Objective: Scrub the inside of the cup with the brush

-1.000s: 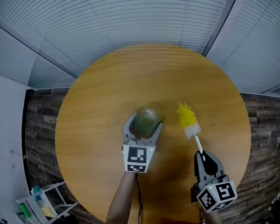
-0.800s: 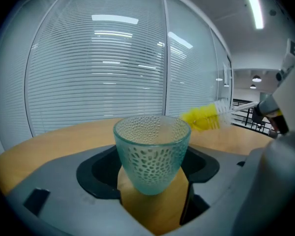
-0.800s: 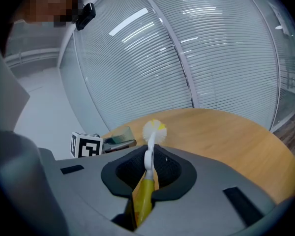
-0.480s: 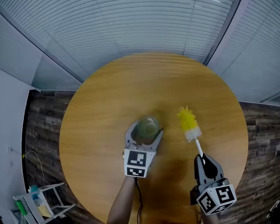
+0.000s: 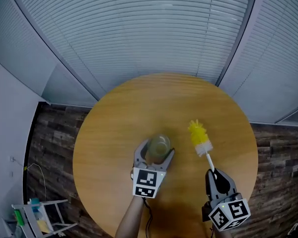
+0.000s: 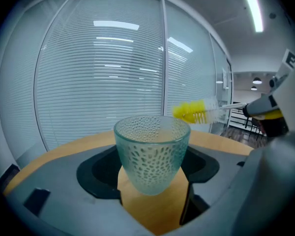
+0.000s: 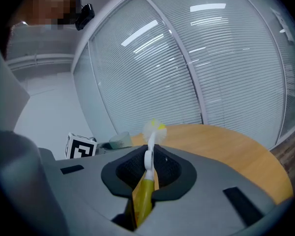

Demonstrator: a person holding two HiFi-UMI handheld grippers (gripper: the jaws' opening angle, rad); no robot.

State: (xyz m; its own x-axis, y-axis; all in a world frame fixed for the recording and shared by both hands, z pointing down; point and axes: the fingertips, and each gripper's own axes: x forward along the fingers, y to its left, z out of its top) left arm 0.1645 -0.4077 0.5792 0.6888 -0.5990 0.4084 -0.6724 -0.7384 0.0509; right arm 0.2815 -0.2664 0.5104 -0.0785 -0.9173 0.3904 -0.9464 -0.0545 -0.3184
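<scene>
**Left gripper on the cup, right gripper on the brush**

Left gripper has its 2 jaws spread wide around the cup, pads against the lower sides of the glass, so that's a grip. The cup is clear and dimpled, upright, mouth up, and it sits near the middle of the round wooden table in the head view. Whether its base touches the wood I cannot tell.

Over to the right gripper: jaws closed tight on the brush at its yellow handle end, with the thin white stem running out forward between them. The bristle head, yellow at the tip and white lower down, points away from the person. It hangs just right of the cup, apart from it and outside the rim. From the left gripper view the bristles show beyond the cup's right edge, about level with the rim.

Grey blinds fill the windows behind the table.
</scene>
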